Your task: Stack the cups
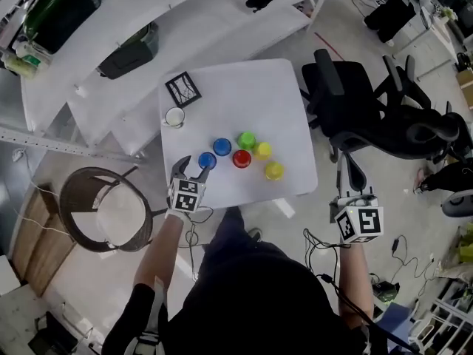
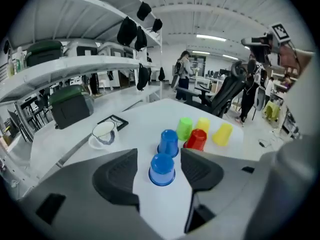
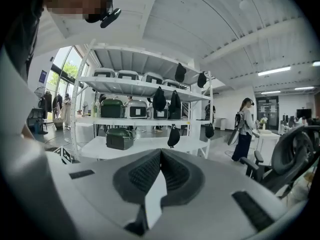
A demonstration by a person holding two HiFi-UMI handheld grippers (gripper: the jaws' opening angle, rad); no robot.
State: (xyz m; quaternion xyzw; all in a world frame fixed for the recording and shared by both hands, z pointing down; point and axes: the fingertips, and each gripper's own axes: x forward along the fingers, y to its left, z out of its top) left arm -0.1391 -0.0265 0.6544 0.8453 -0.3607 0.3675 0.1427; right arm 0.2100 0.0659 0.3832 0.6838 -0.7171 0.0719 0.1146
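While the left hand-held gripper is hovering with its jaws wide either side of the nearest upturned blue plastic cup, not pressing it, a second blue plastic cup is standing just behind on the white square counter. A red plastic cup, a green plastic cup and two yellow plastic cups are crowding beyond. The right hand-held gripper is hanging closed and empty beside a black office chair.
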